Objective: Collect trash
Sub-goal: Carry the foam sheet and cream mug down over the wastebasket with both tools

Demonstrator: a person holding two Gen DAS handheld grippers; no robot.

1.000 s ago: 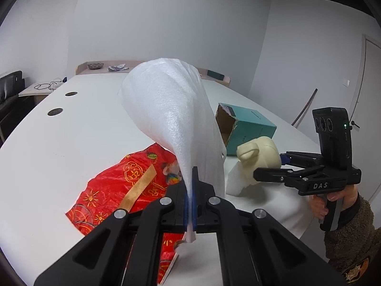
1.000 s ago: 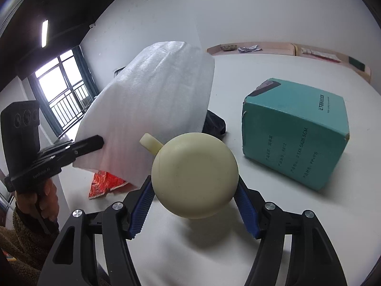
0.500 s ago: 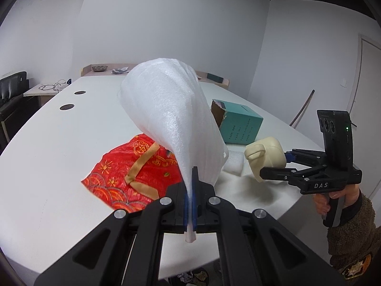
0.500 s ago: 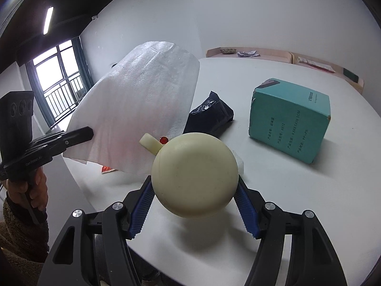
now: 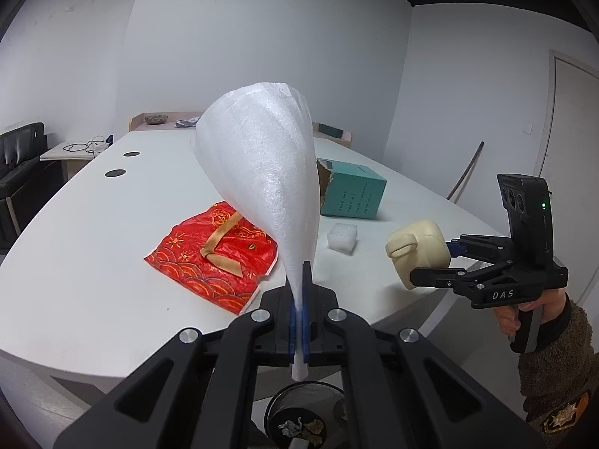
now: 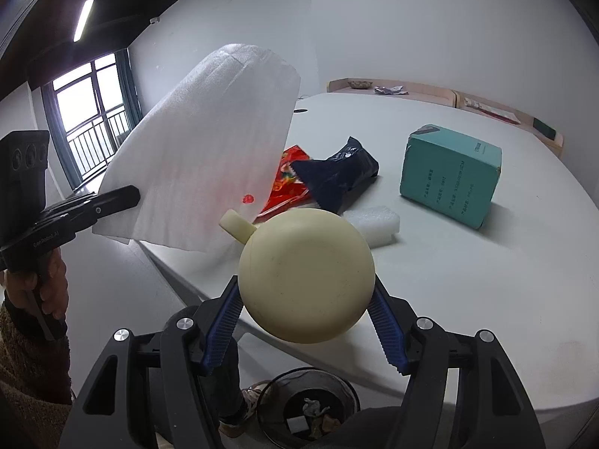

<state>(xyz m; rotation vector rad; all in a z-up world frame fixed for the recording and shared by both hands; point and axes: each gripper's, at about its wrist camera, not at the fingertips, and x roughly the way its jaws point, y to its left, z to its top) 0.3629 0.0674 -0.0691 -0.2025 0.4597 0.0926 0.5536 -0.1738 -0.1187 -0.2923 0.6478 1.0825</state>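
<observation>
A long white table (image 5: 75,224) fills the room, with two dark round holes (image 5: 116,173) in its top. Behind it, a low shelf (image 6: 419,88) runs along the wall, and a small bowl (image 6: 359,83) stands on it. A black sofa (image 5: 18,153) stands at the left, and a window (image 6: 93,119) with a railing gives daylight.

A large white table (image 5: 93,224) with a curved edge is seen across the middle of both views. Two dark round openings (image 5: 116,173) are set in its surface at the left. On it are laid a red patterned bag (image 5: 209,258), a black pouch (image 6: 337,172), a small white foam block (image 5: 342,237) and a teal box (image 5: 355,194). On the floor at the bottom centre, a black mesh bin (image 6: 307,408) is placed.
</observation>
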